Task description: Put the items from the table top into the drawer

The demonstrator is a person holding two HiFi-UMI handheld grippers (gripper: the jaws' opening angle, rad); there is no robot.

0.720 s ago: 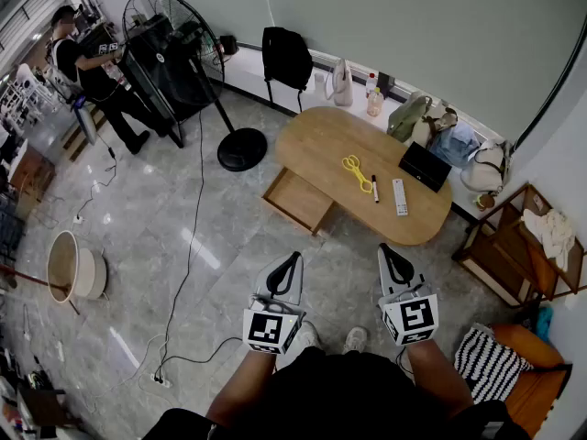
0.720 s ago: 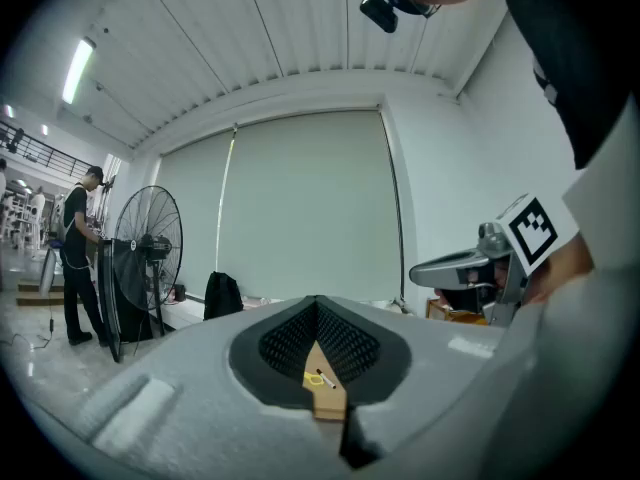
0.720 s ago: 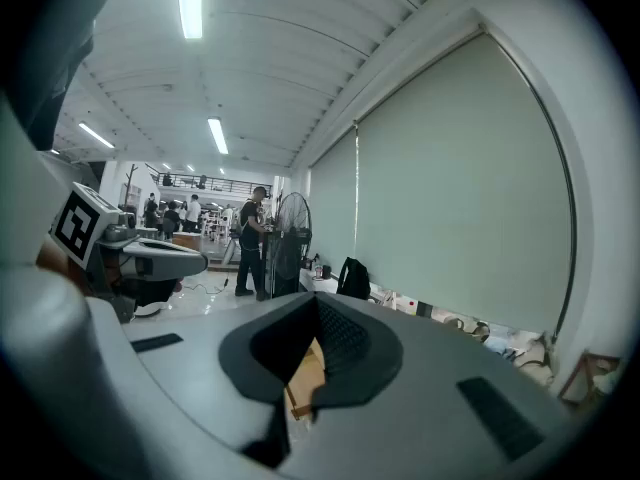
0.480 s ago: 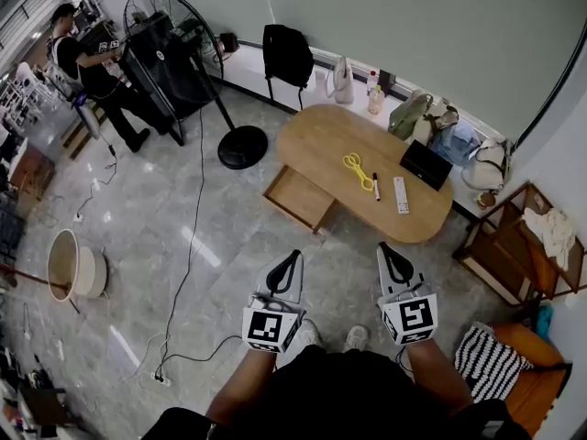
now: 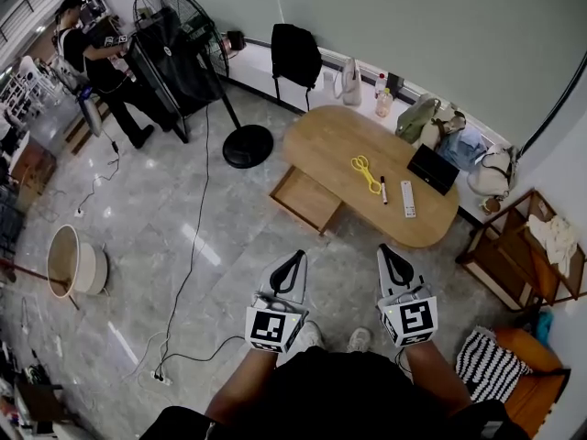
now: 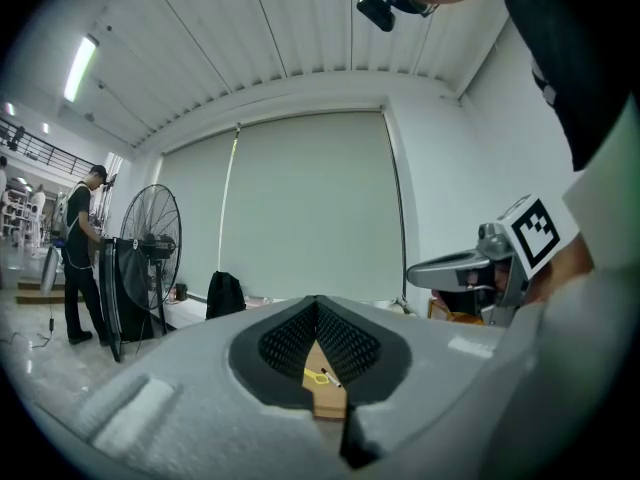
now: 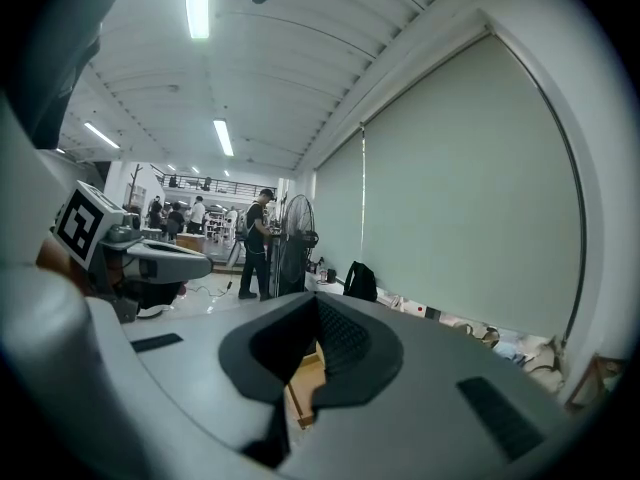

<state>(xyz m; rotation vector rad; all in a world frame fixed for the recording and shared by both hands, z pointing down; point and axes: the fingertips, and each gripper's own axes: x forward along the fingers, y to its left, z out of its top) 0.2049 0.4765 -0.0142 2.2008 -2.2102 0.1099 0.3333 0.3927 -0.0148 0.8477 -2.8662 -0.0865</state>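
At the far left a round basin stands on the tiled floor. A thin cable runs over the tiles from the standing fan toward the person's feet. Between this cable and the table, the floor is open.

The left gripper is held level above the floor. Its jaws are pressed together with nothing in them. In the left gripper view the tips meet, and a part of the table shows through the small gap under them.

The open drawer sticks out from the near left side of the oval wooden table, ahead of the left gripper and well apart from it. On the table top behind the drawer lie the yellow scissors, the marker just beside them, and then the white remote. A black flat case lies further back.

The right gripper is also closed and empty. Its tips show just before the table's near rim and do not touch it. At the right a wooden shelf stands near the table's end, with only a narrow passage between them.
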